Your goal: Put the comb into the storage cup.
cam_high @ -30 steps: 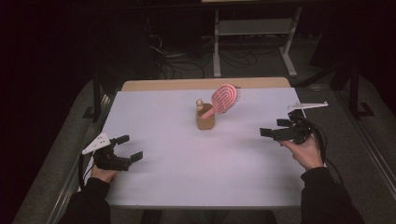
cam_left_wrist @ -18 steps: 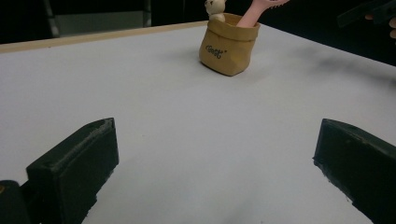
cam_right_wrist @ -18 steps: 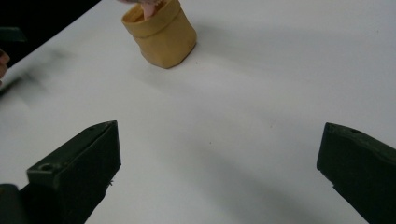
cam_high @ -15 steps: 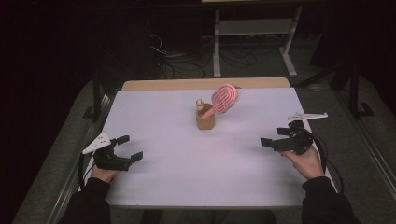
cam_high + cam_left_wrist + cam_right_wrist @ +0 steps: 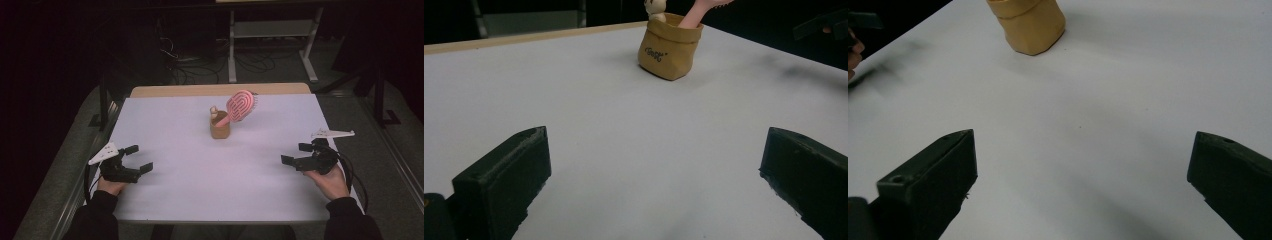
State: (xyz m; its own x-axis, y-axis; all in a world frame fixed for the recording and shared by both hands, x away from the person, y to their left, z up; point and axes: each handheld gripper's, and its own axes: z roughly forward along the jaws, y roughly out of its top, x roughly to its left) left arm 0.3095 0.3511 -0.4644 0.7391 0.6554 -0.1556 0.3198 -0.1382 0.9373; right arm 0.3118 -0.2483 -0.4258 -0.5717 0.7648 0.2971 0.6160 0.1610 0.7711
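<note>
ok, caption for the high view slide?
Both open grippers, left and right, rest apart from the tan pouch holding a pink hairbrush.

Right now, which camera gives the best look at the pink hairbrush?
The high view: the whole hairbrush shows there, handle down in the tan pouch, head leaning right. The left gripper view catches just its handle at the top edge. The right gripper view shows the pouch's base.

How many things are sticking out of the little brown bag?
2: a pink hairbrush leaning out to the right, and a small cream toy figure peeking over the left rim of the brown bag. More could be hidden inside.
</note>
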